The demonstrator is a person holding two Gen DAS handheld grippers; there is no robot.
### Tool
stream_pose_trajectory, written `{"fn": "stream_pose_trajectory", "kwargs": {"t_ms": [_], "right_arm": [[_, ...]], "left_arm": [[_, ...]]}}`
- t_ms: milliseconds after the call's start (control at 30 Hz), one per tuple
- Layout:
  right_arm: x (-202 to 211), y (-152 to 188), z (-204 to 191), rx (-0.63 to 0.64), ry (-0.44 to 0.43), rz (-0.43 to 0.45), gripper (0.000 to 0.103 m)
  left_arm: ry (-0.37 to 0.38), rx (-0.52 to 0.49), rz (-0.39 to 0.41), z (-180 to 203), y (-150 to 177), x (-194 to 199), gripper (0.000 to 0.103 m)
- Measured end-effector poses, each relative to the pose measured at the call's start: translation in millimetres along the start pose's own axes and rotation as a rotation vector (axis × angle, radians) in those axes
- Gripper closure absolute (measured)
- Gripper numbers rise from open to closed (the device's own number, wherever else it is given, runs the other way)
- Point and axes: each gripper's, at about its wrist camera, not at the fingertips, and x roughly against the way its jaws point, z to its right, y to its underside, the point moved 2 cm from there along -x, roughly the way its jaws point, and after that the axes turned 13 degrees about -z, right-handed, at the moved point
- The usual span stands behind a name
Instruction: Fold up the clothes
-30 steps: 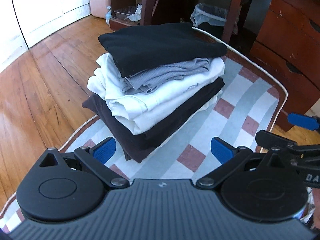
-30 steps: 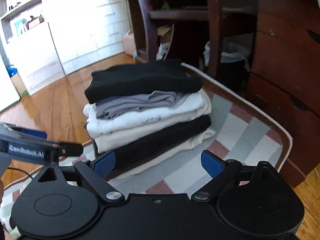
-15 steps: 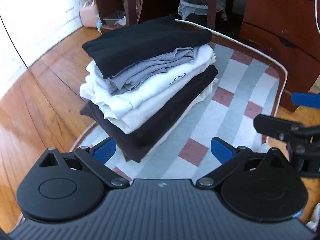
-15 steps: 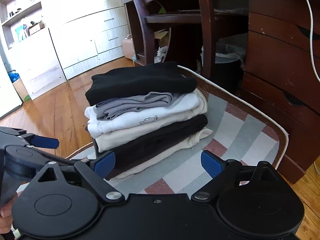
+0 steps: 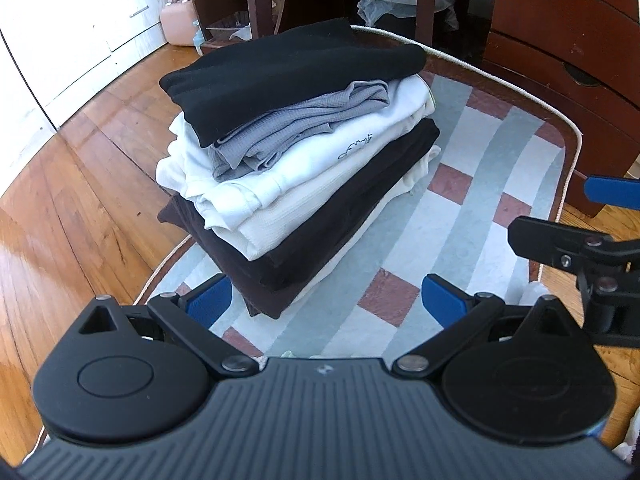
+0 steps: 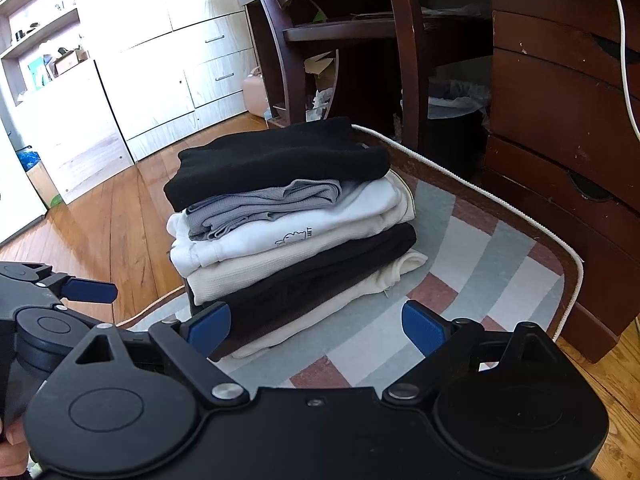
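Note:
A stack of folded clothes (image 5: 296,160) sits on a striped and checked rug (image 5: 460,216): a black garment on top, then grey, white, cream, dark brown and cream at the bottom. It also shows in the right wrist view (image 6: 288,228). My left gripper (image 5: 326,304) is open and empty, just in front of the stack's near corner. My right gripper (image 6: 316,326) is open and empty, close to the stack's lower front edge. The right gripper shows at the right edge of the left wrist view (image 5: 592,220); the left one at the left of the right wrist view (image 6: 60,296).
A dark wooden desk with drawers (image 6: 560,128) stands behind the rug, with a lined waste bin (image 5: 400,4) under it. White cabinets (image 6: 160,80) line the far left. Wooden floor (image 5: 60,208) surrounds the rug. A pink case (image 5: 178,26) stands by the cabinets.
Both grippers have drawn back and risen slightly, so the stack sits a little farther off. Both stayed open. The stack has not moved.

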Motion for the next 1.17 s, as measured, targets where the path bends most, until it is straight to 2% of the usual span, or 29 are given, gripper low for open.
{"fn": "stream_pose_trajectory", "kwargs": {"t_ms": [400, 1167], "right_arm": [[-8.4, -1.1, 3.3, -0.019, -0.002, -0.007, 0.008], [-17.8, -1.3, 0.5, -0.017, 0.006, -0.008, 0.008]], "left_arm": [[-0.003, 0.013, -0.014, 0.2, -0.4, -7.2, 0.0], [-0.012, 0.007, 0.029, 0.0, 6.2, 2.6, 0.0]]}}
